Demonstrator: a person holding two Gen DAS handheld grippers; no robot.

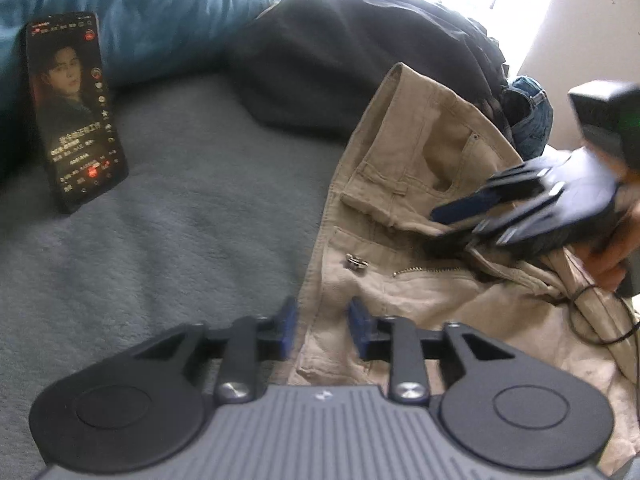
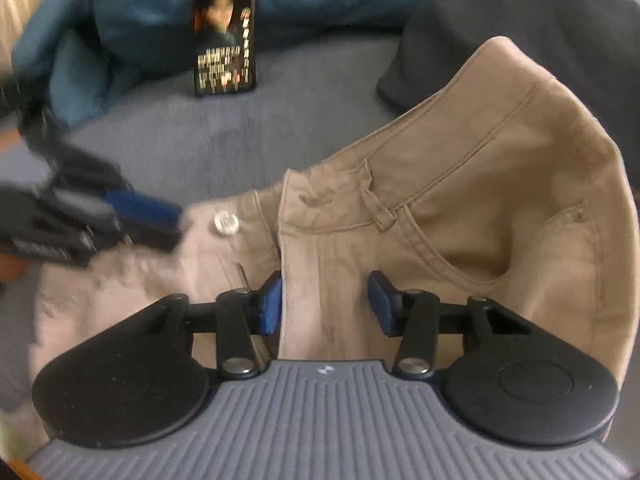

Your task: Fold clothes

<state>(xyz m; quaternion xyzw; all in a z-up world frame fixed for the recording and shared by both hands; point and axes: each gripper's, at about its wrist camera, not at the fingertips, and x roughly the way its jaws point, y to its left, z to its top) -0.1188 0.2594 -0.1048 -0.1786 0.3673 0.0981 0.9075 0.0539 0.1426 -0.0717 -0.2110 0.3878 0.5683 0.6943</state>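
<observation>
Khaki trousers (image 2: 460,168) on grey blanket (image 1: 180,240), pocket (image 2: 480,256) seemingly empty

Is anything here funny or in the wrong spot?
Yes. A phone with its screen lit stands propped against the blue pillow, on the bed where the clothes get folded. The tan trousers lie rumpled, with the waist open and the button undone.

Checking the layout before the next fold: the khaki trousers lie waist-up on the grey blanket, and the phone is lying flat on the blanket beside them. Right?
Not quite. The phone is not lying flat: it stands propped against the blue pillow, screen lit, as the left wrist view shows. The khaki trousers do lie on the grey blanket.
</observation>
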